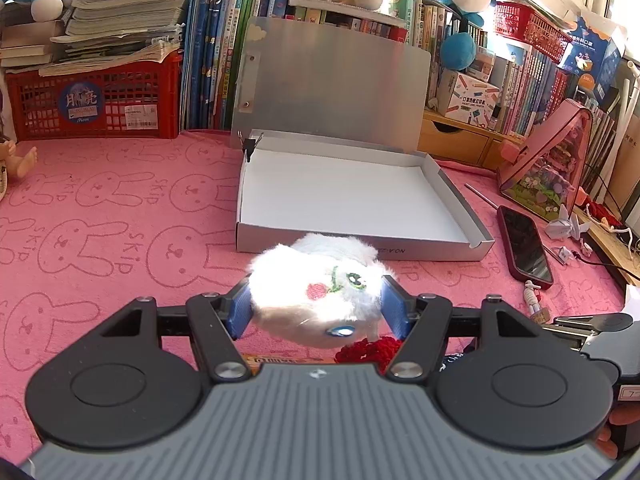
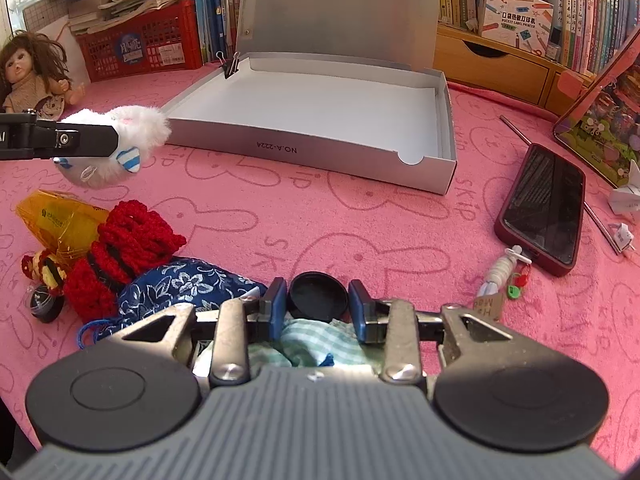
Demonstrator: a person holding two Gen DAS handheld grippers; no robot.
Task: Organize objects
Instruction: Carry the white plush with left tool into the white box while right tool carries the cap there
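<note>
My left gripper is shut on a white fluffy plush toy, held above the pink cloth just in front of the open silver box. The right wrist view shows the same plush at the left, short of the box's front wall. The box is white inside, holds nothing, and its lid stands upright behind it. My right gripper sits low over the cloth with a black round lid between its blue pads, which touch it on both sides. A green checked cloth lies under that gripper.
A dark red phone and a small charm lie right of the box. At the left are a red crochet piece, a blue floral pouch and an orange bag. A doll, red crate and books line the back.
</note>
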